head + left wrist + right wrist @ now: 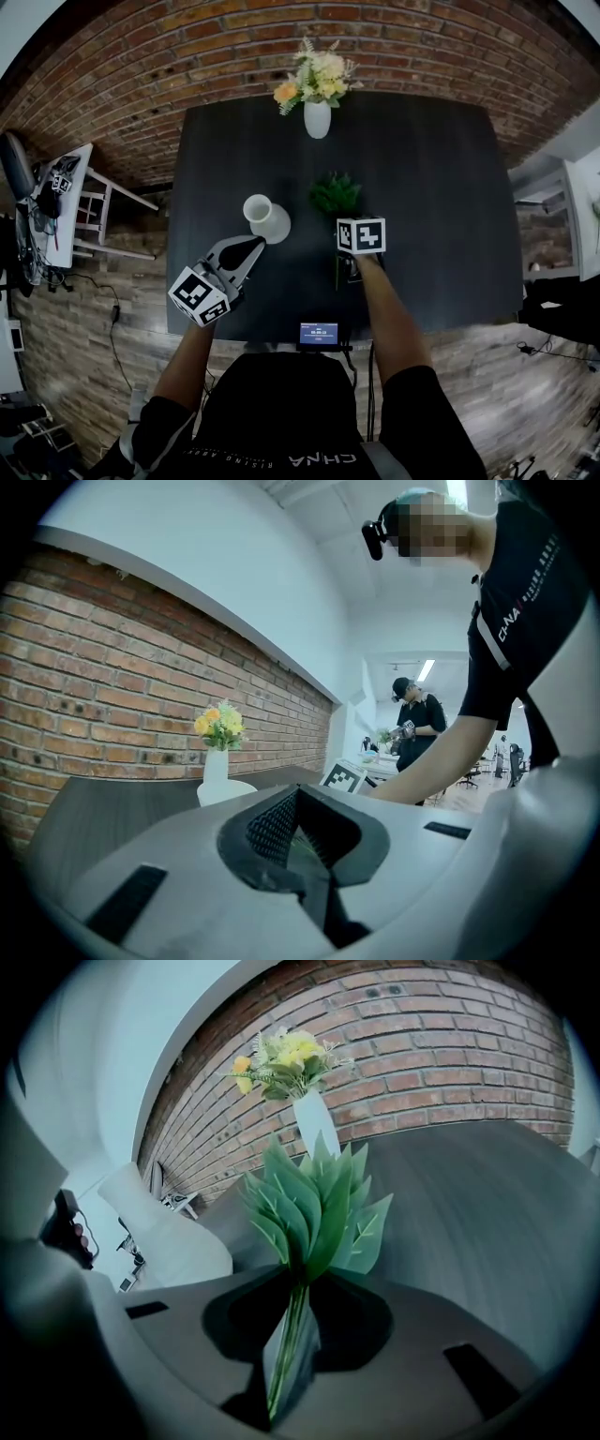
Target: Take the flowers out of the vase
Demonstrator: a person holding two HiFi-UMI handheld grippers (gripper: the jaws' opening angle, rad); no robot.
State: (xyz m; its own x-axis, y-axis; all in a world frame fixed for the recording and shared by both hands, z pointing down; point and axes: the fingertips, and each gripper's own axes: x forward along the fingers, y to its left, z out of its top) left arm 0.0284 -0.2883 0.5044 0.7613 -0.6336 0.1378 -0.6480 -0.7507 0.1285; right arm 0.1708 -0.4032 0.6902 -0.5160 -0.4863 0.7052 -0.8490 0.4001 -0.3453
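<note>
Right gripper view — right gripper point(298, 1314) grips green sprig point(314, 1208); left gripper point(298, 829) closed.

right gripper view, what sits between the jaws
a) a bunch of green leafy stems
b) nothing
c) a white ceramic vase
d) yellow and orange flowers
A: the thin stems of the green leafy bunch run down between the right gripper's jaws, which are closed on them.
</note>
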